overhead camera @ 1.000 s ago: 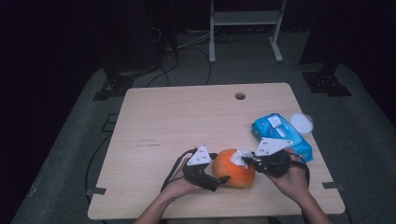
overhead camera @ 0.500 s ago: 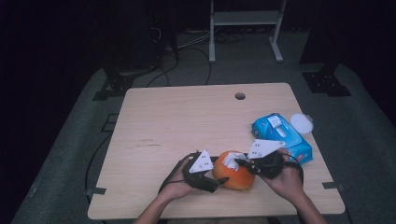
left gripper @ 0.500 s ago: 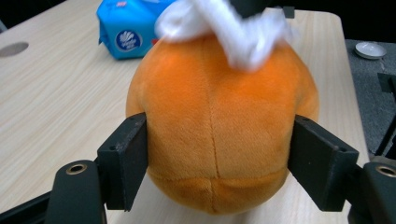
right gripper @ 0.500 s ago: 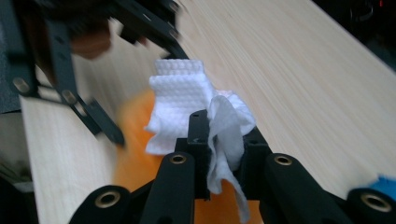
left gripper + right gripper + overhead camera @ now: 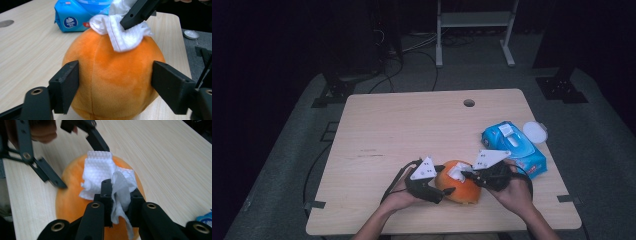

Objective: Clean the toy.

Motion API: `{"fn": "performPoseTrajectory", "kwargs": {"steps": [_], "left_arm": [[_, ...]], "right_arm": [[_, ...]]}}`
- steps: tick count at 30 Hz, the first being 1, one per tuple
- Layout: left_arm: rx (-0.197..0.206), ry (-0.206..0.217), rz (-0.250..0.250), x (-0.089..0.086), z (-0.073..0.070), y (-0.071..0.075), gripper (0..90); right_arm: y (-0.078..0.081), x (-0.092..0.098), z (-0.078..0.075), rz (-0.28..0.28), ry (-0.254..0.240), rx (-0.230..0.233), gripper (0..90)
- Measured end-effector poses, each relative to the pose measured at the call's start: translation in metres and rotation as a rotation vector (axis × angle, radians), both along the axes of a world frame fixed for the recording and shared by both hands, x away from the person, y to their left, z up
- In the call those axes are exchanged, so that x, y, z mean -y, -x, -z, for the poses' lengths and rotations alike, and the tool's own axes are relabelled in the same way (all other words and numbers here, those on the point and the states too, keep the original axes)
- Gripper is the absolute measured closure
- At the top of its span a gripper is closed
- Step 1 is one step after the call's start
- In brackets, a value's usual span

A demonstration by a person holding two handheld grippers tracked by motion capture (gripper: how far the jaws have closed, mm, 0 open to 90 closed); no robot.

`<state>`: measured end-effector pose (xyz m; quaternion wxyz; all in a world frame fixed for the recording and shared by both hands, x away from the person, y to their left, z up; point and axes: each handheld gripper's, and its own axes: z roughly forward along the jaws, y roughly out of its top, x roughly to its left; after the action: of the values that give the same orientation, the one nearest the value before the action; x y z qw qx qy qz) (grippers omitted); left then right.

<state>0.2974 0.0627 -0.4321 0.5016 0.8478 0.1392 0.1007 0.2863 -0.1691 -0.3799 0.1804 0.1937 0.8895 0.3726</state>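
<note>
Orange plush ball (image 5: 112, 77) now sits clamped between the left gripper (image 5: 115, 86)'s just-closed jaws.

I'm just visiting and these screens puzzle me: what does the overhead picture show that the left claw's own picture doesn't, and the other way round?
High view alone: the whole table, the round hole in it, both of the person's hands, and the dark floor with cables and stands.

Left gripper view alone: close detail, with the left claw closing its pads on the sides of the orange plush ball, and the logo on the blue wipes pack.

Both: the ball, the white wipe that the right claw pinches on top of it, the pack and the tabletop.
</note>
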Motion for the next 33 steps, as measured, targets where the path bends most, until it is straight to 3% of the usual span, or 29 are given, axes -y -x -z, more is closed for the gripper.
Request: {"fn": "performPoseTrajectory", "kwargs": {"steps": [3, 7, 11, 15, 17, 19, 21, 25, 29, 33], "left_arm": [[0.036, -0.032, 0.016, 0.003, -0.002, 0.004, 25.3], [0.028, -0.045, 0.017, -0.003, 0.001, 0.002, 26.7], [0.004, -0.047, 0.002, -0.007, 0.004, 0.0, 27.2], [-0.004, -0.04, 0.019, -0.01, 0.003, -0.001, 26.1], [-0.01, -0.009, 0.007, -0.01, -0.001, -0.002, 22.1], [0.01, 0.024, 0.011, -0.009, -0.005, -0.003, 19.3], [0.031, 0.015, 0.023, -0.004, -0.004, -0.002, 18.0], [0.023, -0.011, 0.035, -0.004, 0.001, -0.003, 18.9], [0.011, -0.029, 0.021, -0.01, 0.003, -0.005, 22.1], [-0.007, -0.017, 0.014, -0.014, 0.005, -0.008, 22.3]], "right_arm": [[0.005, -0.014, 0.0, -0.03, -0.009, 0.016, 78.3], [0.009, -0.026, 0.002, -0.055, 0.022, 0.041, 78.2], [0.004, -0.011, 0.0, -0.042, 0.012, 0.013, 78.3], [0.003, 0.009, 0.003, -0.006, 0.004, -0.018, 78.3], [0.003, 0.014, 0.006, -0.007, -0.004, -0.04, 78.3], [0.003, 0.013, 0.006, -0.019, -0.008, -0.039, 78.3], [0.005, 0.007, 0.005, -0.046, -0.019, -0.035, 78.2], [0.01, -0.009, 0.004, -0.07, 0.029, 0.011, 78.2], [0.005, 0.002, 0.005, -0.047, 0.015, -0.01, 78.3], [0.0, 0.02, 0.012, 0.003, -0.008, -0.054, 78.3]]}}
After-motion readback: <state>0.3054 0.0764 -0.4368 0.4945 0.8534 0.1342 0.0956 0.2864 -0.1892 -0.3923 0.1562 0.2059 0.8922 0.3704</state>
